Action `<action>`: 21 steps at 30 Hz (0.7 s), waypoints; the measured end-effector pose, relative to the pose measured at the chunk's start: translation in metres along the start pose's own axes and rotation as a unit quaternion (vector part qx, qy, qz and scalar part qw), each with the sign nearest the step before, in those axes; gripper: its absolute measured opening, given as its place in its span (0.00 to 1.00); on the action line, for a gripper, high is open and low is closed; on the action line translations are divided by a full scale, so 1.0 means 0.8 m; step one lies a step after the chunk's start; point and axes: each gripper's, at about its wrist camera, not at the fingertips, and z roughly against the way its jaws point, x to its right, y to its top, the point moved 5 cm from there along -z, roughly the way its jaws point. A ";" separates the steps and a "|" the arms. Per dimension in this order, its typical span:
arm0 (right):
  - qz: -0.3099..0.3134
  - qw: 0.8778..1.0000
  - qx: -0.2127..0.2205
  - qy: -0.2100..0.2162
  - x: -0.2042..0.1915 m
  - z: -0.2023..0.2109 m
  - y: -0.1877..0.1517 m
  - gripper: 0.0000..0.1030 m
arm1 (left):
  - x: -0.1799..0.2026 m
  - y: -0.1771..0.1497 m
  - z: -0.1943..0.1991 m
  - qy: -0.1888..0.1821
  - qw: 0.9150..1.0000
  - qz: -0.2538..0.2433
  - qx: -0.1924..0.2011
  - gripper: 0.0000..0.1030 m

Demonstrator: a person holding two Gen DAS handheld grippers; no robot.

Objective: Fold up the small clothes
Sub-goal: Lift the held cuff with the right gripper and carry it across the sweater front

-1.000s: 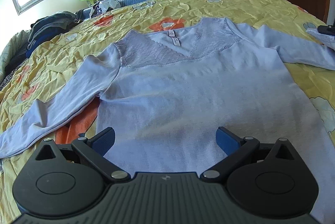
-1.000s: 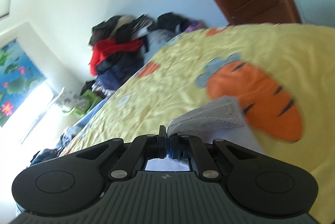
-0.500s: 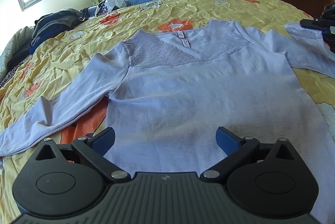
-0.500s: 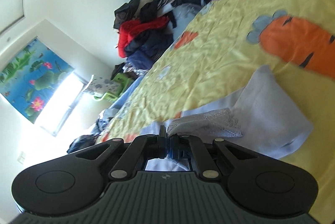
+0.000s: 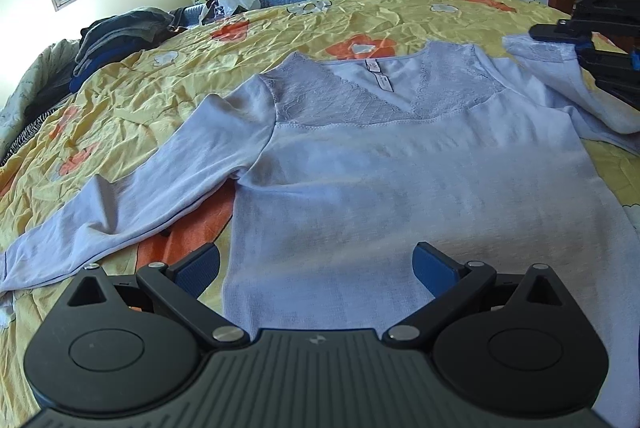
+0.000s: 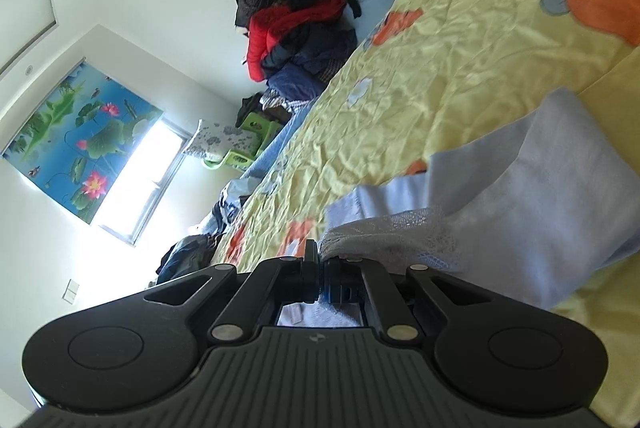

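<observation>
The right tool (image 6: 320, 270) is clamped on the lace cuff of the lavender sleeve (image 6: 540, 228), above the yellow bedspread (image 6: 460, 76).

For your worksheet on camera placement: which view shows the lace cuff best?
The right wrist view: the lace cuff fills the foreground, pinched in the right tool. The left wrist view shows it small, at the right edge.

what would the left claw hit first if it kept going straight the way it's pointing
Most likely the front of the lavender top spread on the bed; the left claw is open and tilted down over its lower part.
</observation>
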 end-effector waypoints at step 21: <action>0.004 0.997 -0.069 0.033 -0.074 -0.083 -0.065 0.08 | -0.048 -0.013 -0.005 0.014 0.999 0.030 -0.010 1.00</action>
